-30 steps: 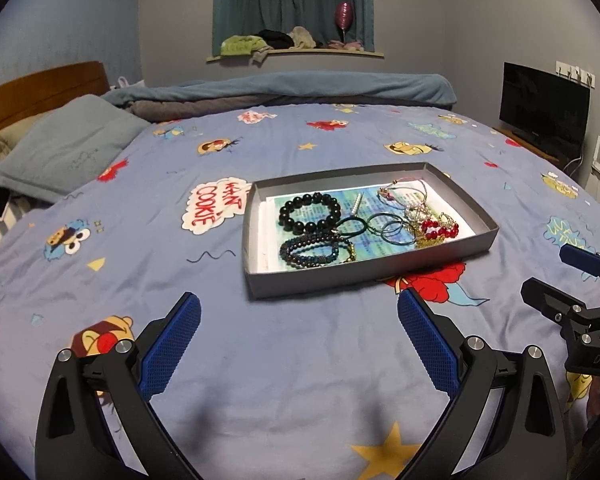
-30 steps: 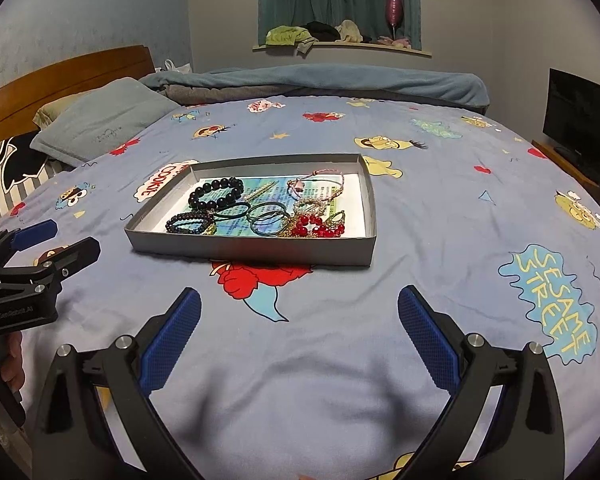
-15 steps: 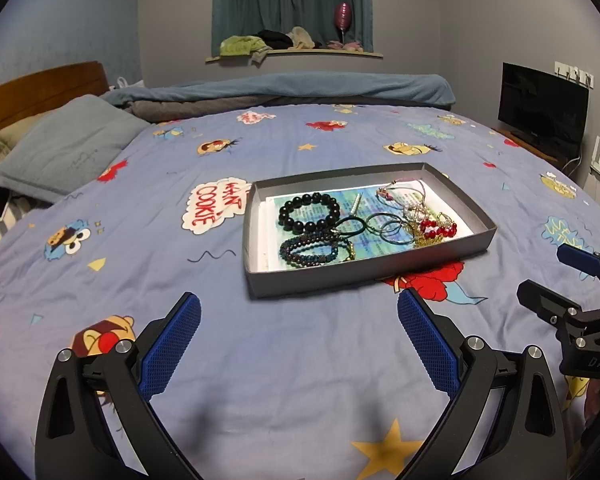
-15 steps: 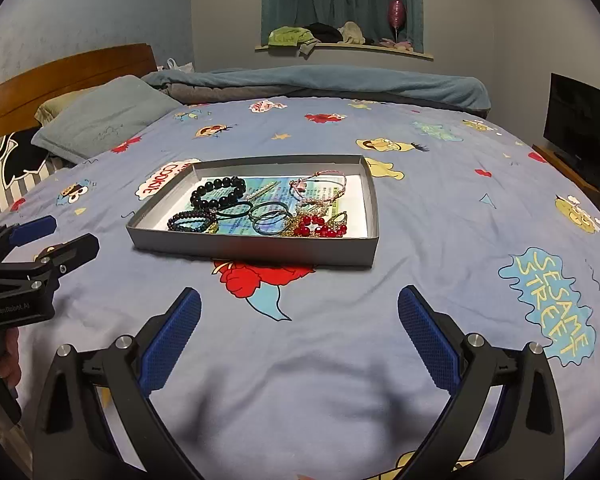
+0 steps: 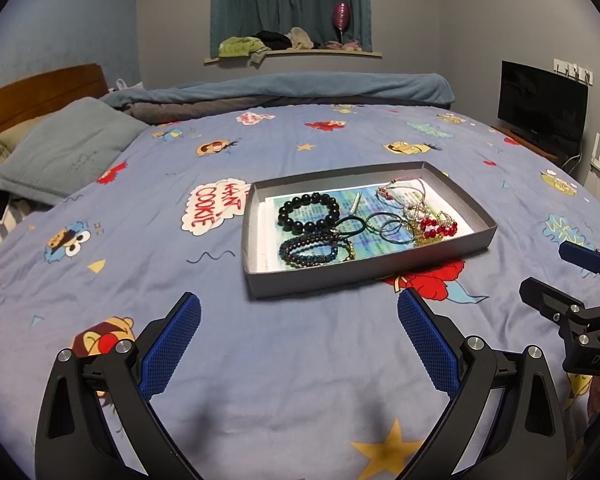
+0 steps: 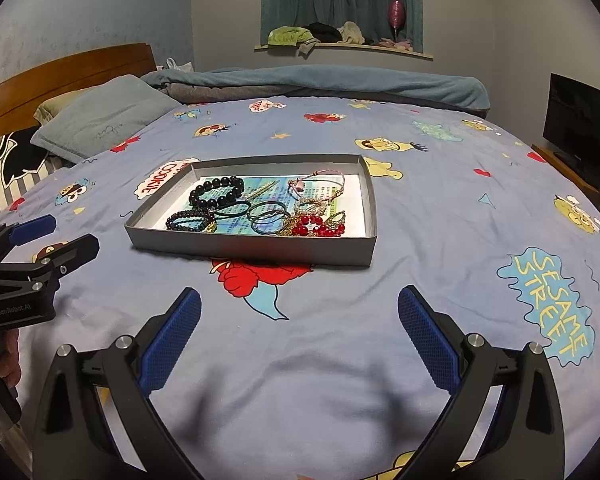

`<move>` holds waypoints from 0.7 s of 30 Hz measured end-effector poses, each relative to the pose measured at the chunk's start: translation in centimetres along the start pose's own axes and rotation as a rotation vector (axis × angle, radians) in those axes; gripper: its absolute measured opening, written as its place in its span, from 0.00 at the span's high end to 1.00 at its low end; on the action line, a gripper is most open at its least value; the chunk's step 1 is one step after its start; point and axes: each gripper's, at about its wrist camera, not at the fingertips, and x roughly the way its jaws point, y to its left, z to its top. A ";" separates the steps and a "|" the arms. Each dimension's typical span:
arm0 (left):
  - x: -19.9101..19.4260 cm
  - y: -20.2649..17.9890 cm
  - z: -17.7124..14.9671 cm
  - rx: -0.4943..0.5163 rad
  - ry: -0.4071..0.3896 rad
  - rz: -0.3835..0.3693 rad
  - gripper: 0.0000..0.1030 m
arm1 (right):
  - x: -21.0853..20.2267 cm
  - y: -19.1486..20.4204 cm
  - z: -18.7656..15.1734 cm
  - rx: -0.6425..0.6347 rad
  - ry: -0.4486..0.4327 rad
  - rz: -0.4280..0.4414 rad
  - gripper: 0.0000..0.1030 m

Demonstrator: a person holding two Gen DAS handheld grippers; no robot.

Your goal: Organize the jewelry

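Note:
A shallow grey tray lies on the blue cartoon bedsheet and holds jewelry. Inside are a black bead bracelet, a dark blue bead bracelet, thin bangles with a hair tie, red beads and a pink cord bracelet. My left gripper hovers open over the sheet in front of the tray. My right gripper is open too, short of the tray's near wall. Each gripper shows at the edge of the other's view.
Pillows and a wooden headboard sit at the left. A rolled blue blanket lies across the far end of the bed. A dark TV stands at the right. A hand holds the left gripper.
Both views have shifted only slightly; the grippers stay open and nothing in the tray has moved.

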 end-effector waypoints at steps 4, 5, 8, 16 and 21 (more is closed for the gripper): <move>0.0 0.1 -0.1 0.007 -0.003 0.005 0.05 | 0.0 0.0 0.0 -0.003 0.000 0.001 0.05; 0.0 0.1 0.0 0.008 -0.004 0.005 0.05 | 0.0 0.0 0.0 -0.005 0.002 0.001 0.05; 0.0 0.2 0.0 0.004 -0.008 0.009 0.05 | 0.1 0.1 0.0 -0.008 0.001 -0.002 0.05; -0.1 0.4 0.0 0.011 -0.017 0.004 0.05 | 0.3 0.4 -0.1 -0.016 0.005 -0.003 0.05; -0.2 0.5 0.0 0.011 -0.020 0.001 0.05 | 0.5 0.5 -0.2 -0.019 0.008 -0.004 0.05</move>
